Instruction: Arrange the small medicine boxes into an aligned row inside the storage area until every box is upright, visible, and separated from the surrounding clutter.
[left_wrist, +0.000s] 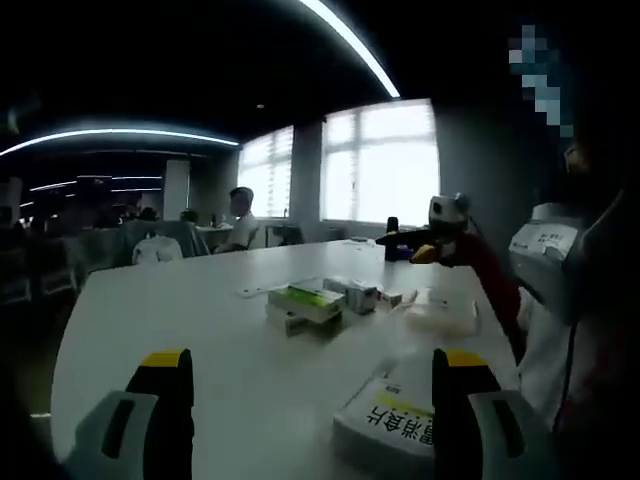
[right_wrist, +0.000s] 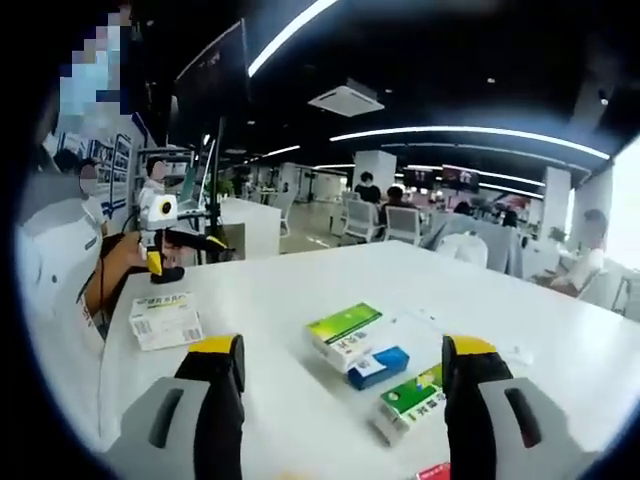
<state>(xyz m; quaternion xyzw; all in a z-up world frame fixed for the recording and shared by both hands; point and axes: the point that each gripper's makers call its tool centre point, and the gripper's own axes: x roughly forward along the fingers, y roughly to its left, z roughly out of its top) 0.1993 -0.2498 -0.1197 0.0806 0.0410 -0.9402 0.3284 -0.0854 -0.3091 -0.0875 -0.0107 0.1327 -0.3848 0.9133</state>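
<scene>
Left gripper view: my left hand-held gripper (left_wrist: 312, 385) stands with jaws spread wide and nothing between them, raised above the white bench (left_wrist: 200, 320). A white box with green print (left_wrist: 395, 420) lies flat on the bench just inside my right-hand jaw, partly hidden by it. Farther ahead, near the bench's middle, I see a cluster of small medicine boxes (left_wrist: 325, 303) lying flat and touching, a green-topped one (left_wrist: 308, 299) nearest me. Beside the cluster, to the right, lies a clear flat packet (left_wrist: 440, 315).

Right gripper view: my right hand-held gripper (right_wrist: 342, 375) is likewise parted and empty over the bench. Between the jaws, ahead of them, lies a green-and-white box (right_wrist: 345, 332) with a blue box (right_wrist: 378, 366) touching its near end. A second green-and-white box (right_wrist: 412, 400) lies just beside my right-hand jaw. A white labelled box (right_wrist: 165, 320) lies well apart, beyond my left-hand jaw. All lie flat, none upright.
</scene>
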